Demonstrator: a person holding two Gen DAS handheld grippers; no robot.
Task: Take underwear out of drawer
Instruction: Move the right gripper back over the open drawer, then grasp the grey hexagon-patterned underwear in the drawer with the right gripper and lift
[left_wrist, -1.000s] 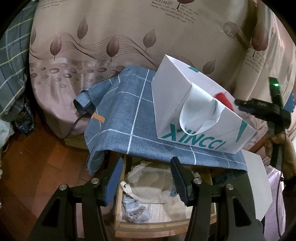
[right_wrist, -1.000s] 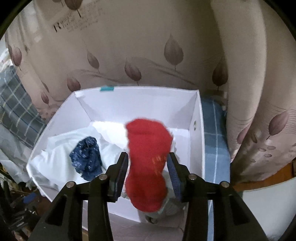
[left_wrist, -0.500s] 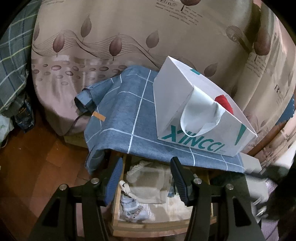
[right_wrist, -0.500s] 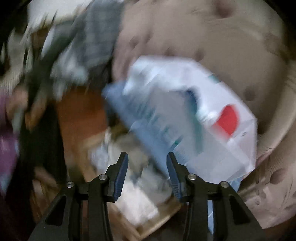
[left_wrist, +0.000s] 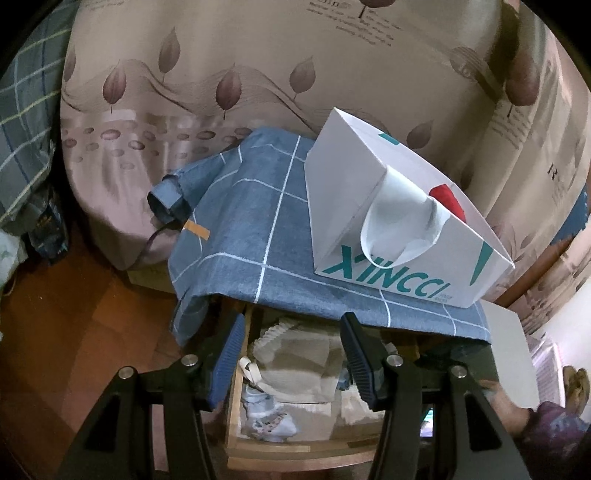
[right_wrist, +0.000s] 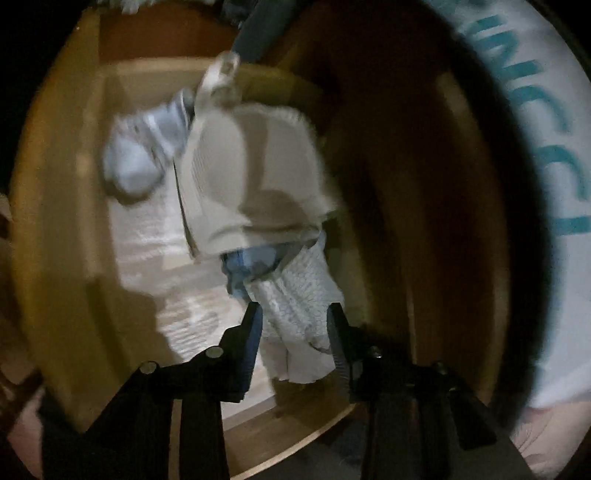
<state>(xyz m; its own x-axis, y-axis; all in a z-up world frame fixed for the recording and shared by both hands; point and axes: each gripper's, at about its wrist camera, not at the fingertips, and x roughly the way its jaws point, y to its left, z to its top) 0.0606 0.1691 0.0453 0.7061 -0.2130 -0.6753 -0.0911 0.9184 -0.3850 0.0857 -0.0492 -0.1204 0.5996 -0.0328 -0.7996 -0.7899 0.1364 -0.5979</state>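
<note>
Left tool (left_wrist: 291, 354) unchanged: jaws apart, empty, hovering over the open wooden drawer (left_wrist: 295, 448) at the cabinet's front edge; beige ribbed knit underwear (left_wrist: 295, 365) lies loose inside. Right tool (right_wrist: 293, 332), a second ago over the white paper bag (left_wrist: 388, 221) with the red sock (left_wrist: 448, 197), now empty, is down in the drawer; jaws apart, astride a pale speckled garment (right_wrist: 299, 306), not visibly pinching; next grab looks imminent.

Bag (left_wrist: 351, 206) above underwear-filled drawer (left_wrist: 295, 448)
</note>
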